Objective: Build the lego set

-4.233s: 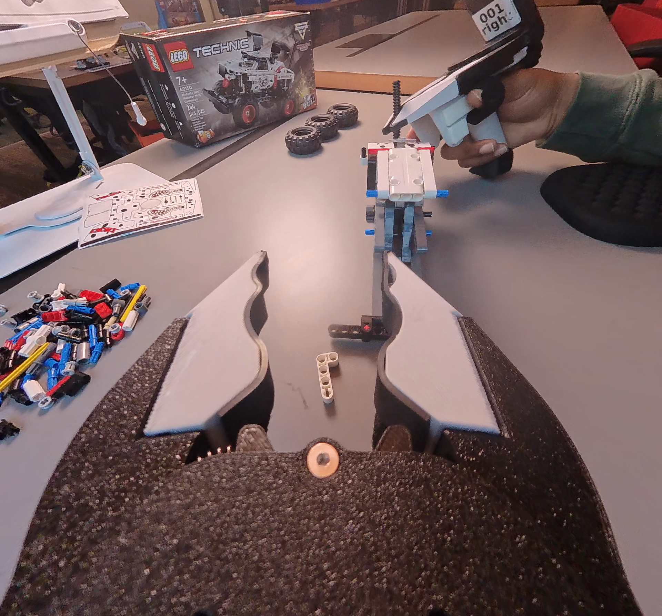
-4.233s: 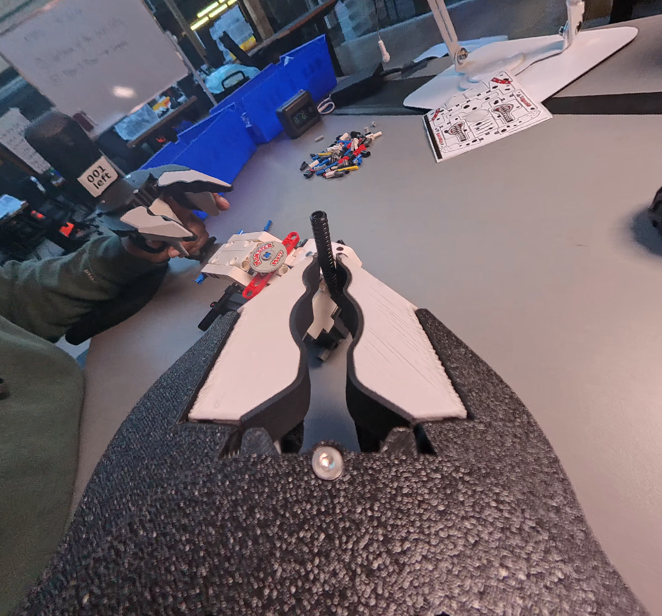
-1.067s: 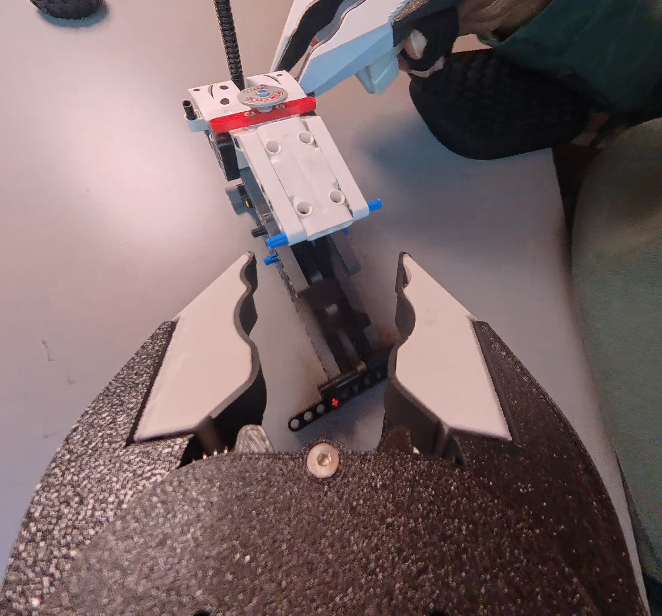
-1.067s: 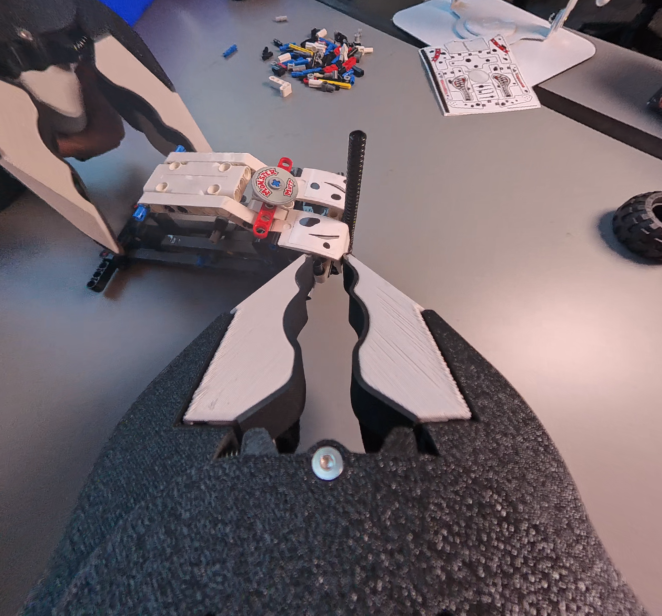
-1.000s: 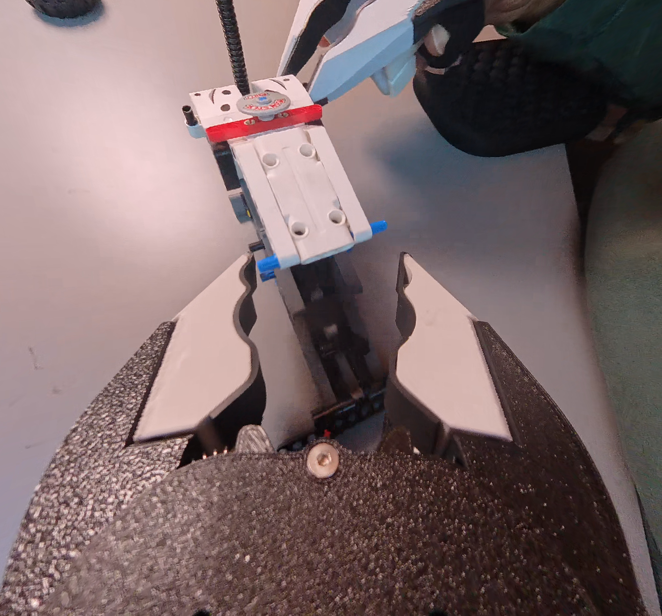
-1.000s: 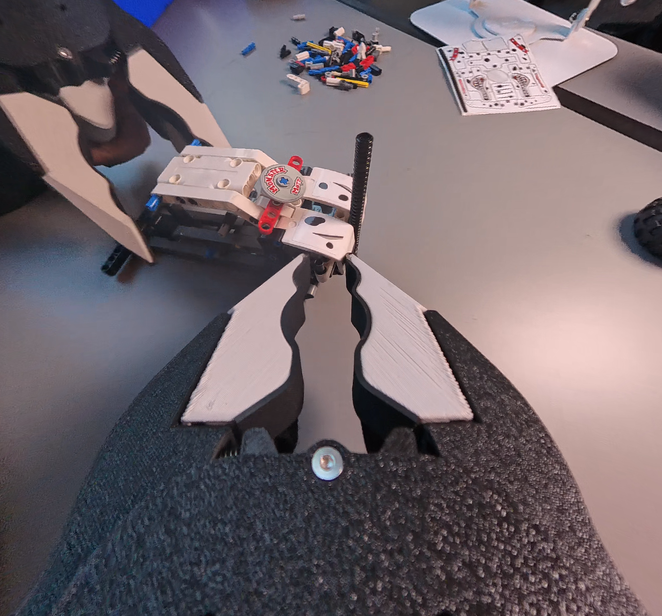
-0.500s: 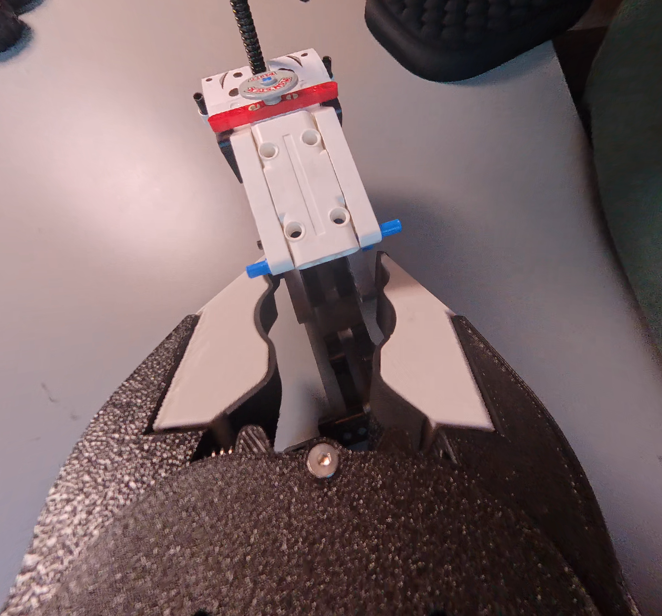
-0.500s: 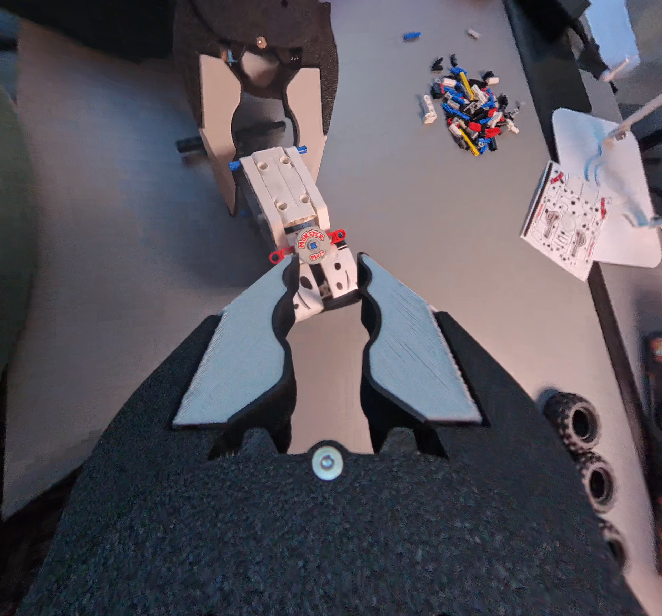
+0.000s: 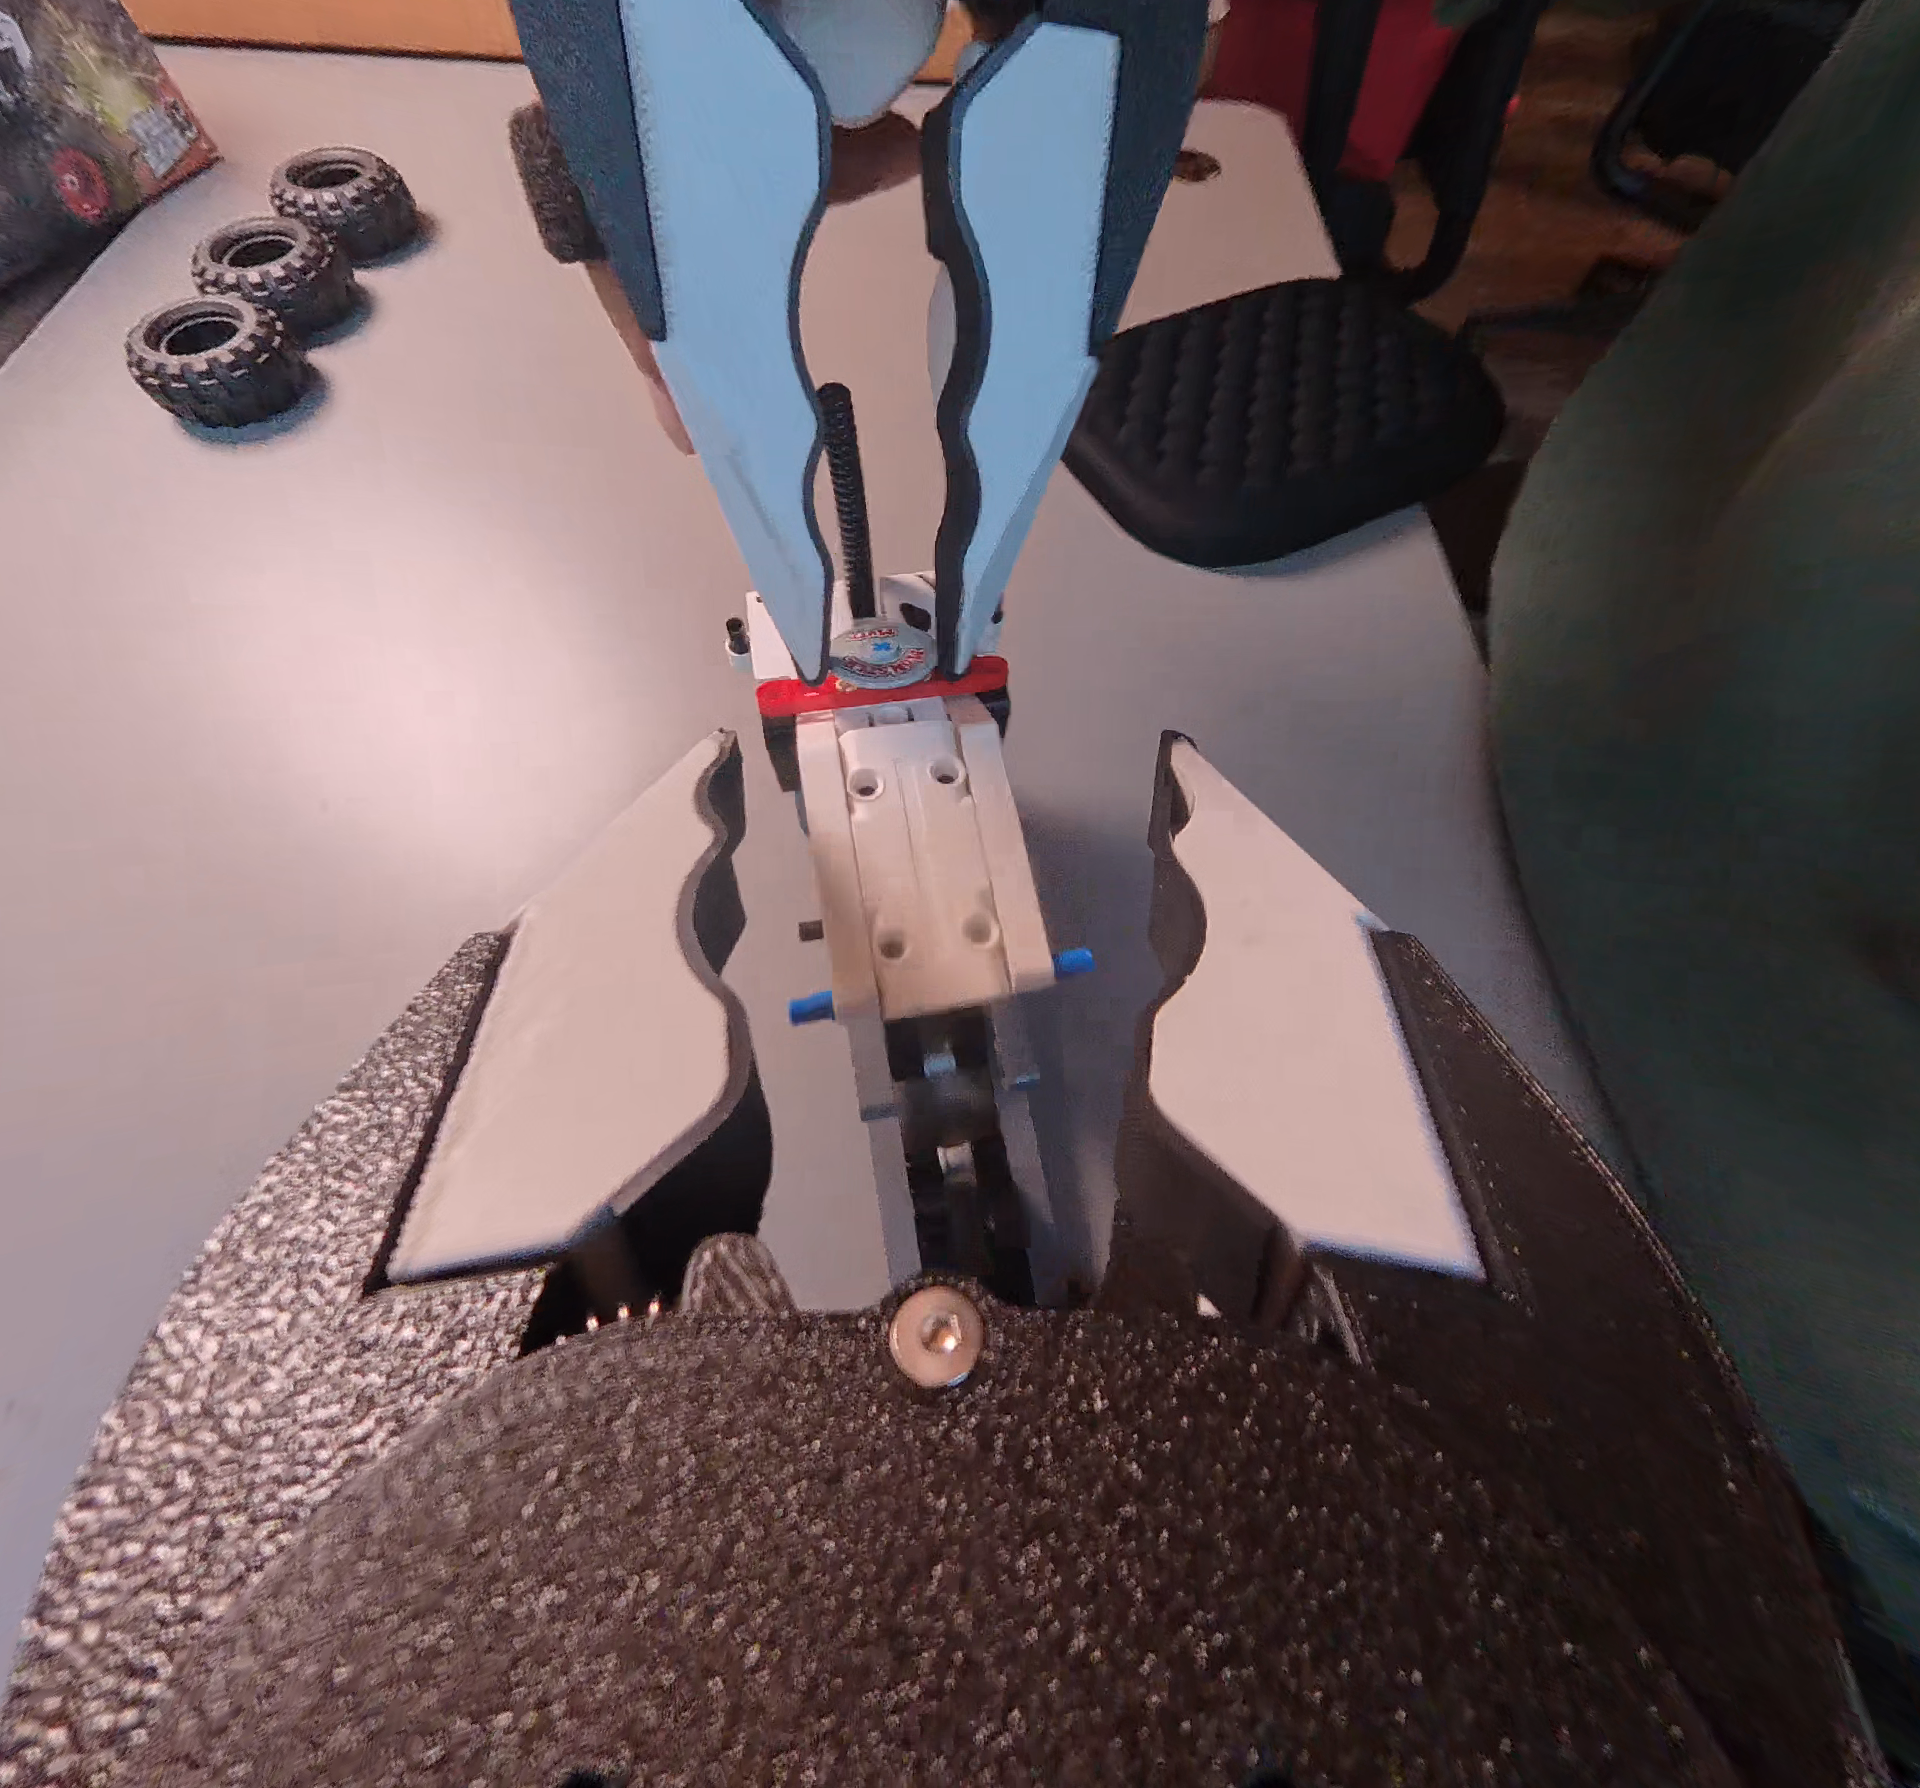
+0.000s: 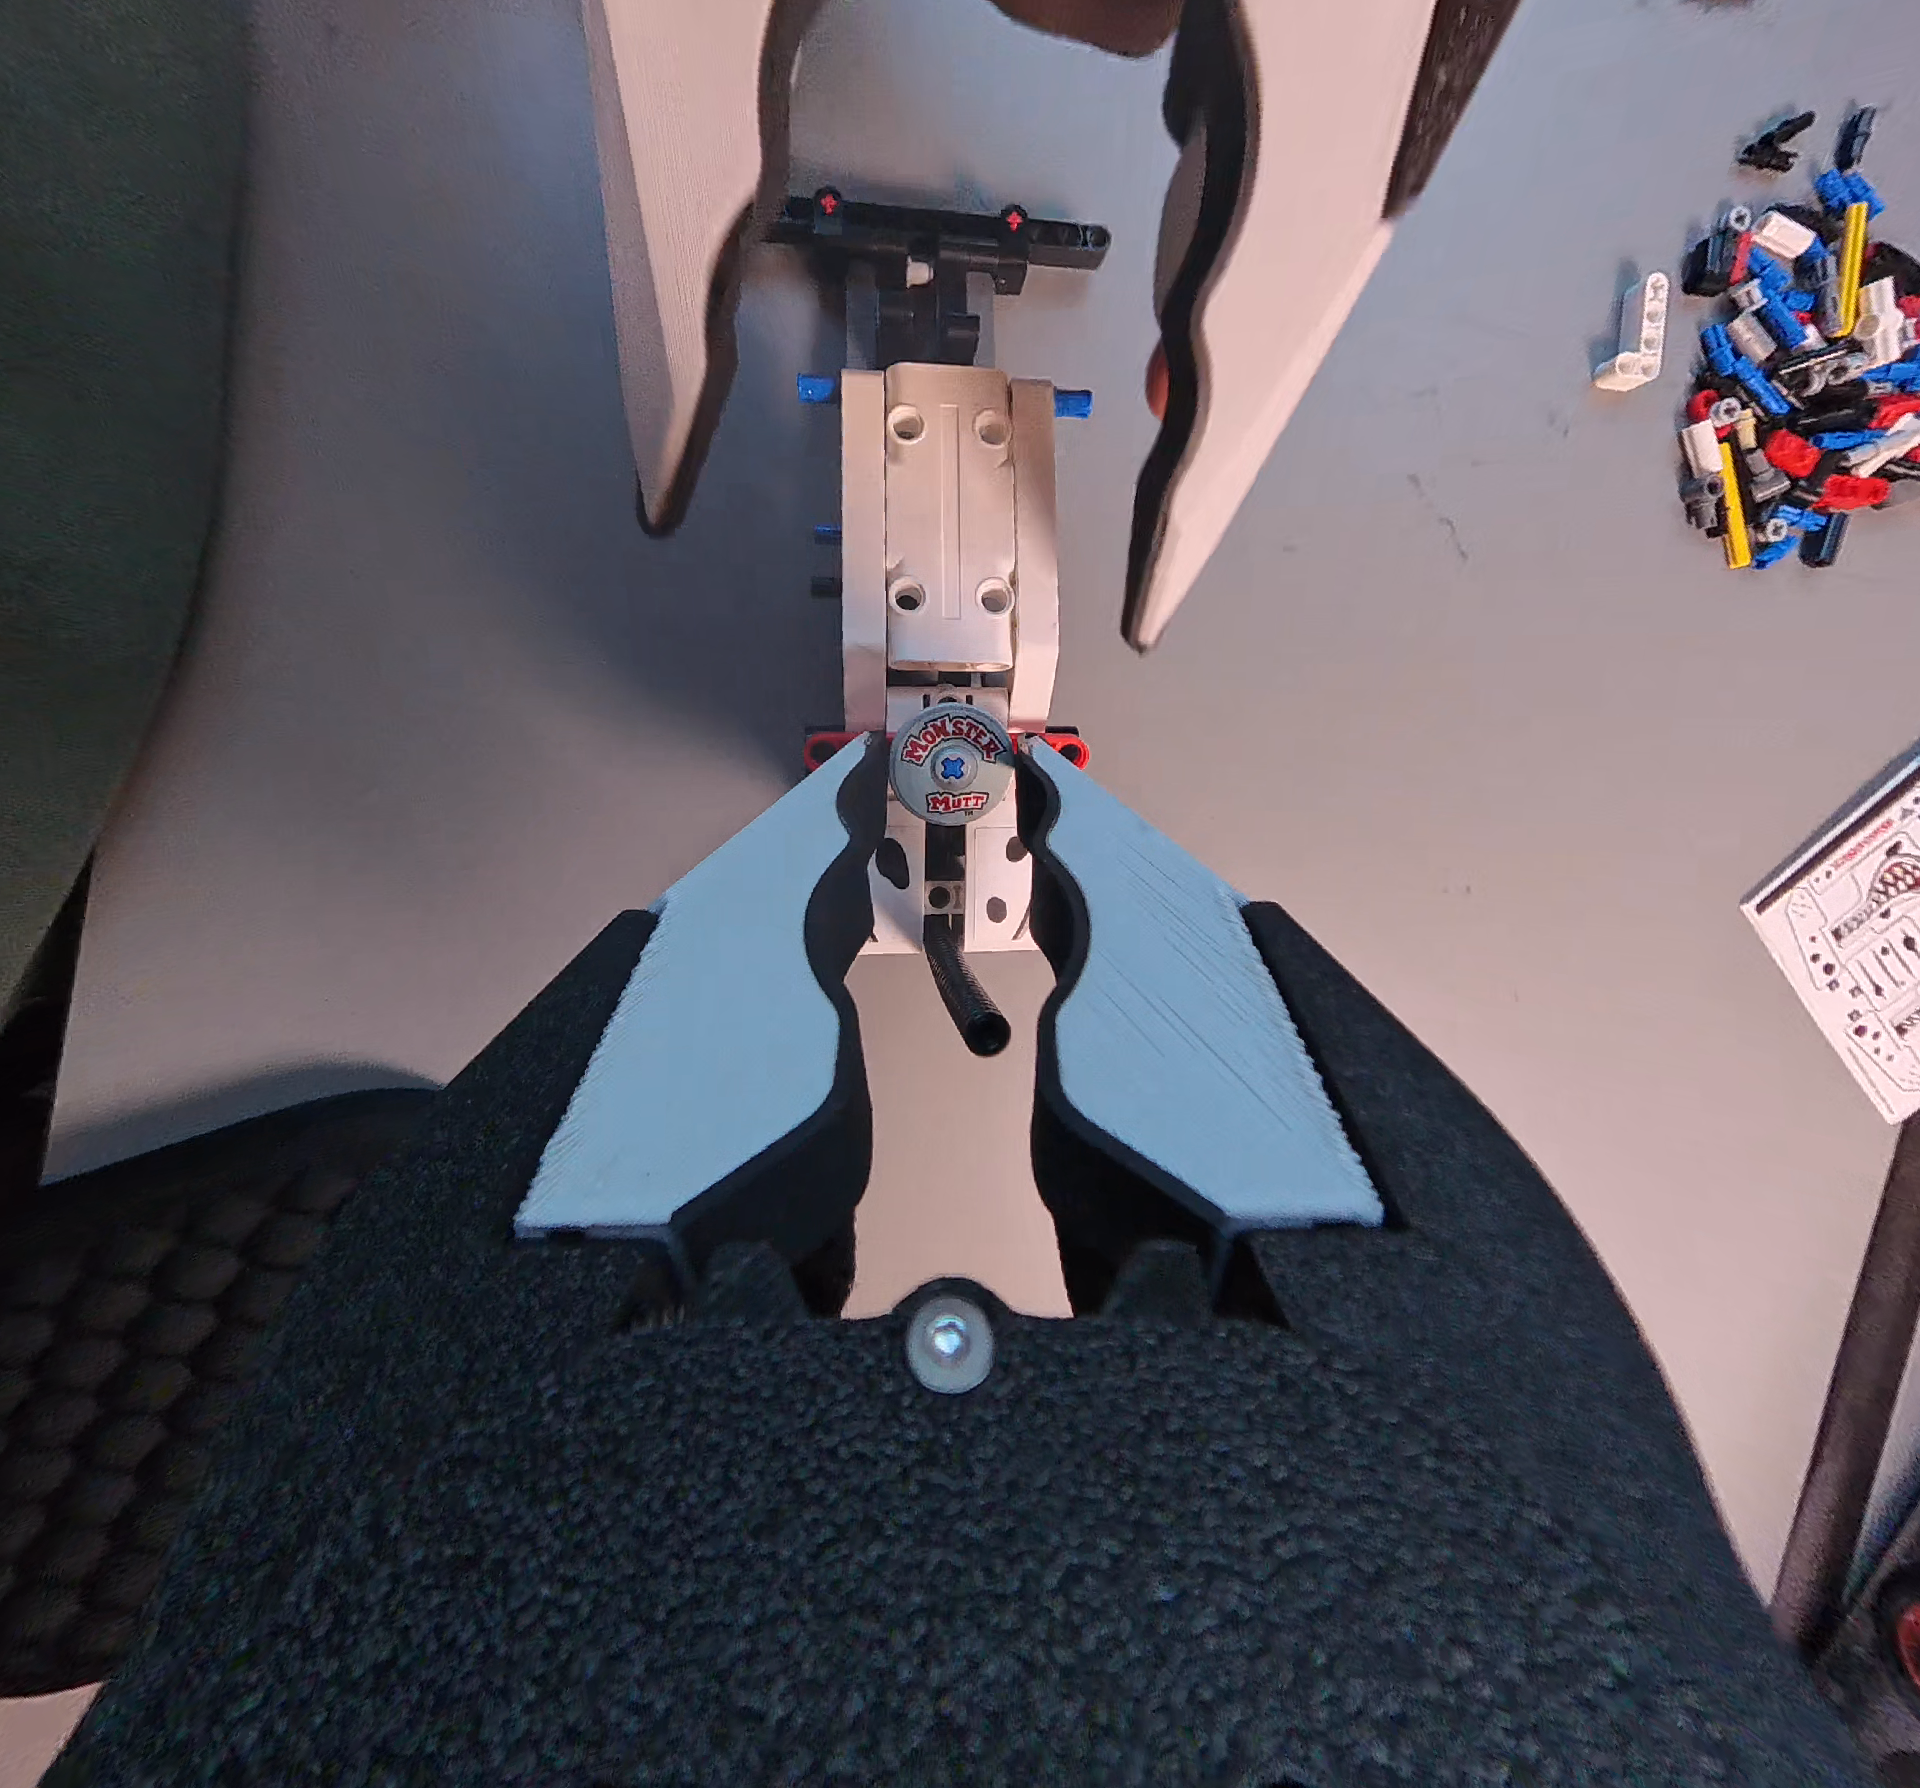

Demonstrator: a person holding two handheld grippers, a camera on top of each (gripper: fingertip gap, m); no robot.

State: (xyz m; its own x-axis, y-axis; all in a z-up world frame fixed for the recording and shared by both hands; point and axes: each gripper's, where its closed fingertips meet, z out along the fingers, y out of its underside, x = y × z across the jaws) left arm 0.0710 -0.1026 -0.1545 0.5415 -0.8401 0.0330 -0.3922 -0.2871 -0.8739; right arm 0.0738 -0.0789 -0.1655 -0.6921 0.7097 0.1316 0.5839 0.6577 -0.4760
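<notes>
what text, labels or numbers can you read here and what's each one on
I do not quote writing, so here is what bears it:
Round grey disc on the lego model: red lettering around a blue centre, sharp enough to read.
White sticker sheet at the right edge of the right wrist view: some red print, too small to read.
Box at the top left of the left wrist view: printing blurred, unreadable.
</notes>
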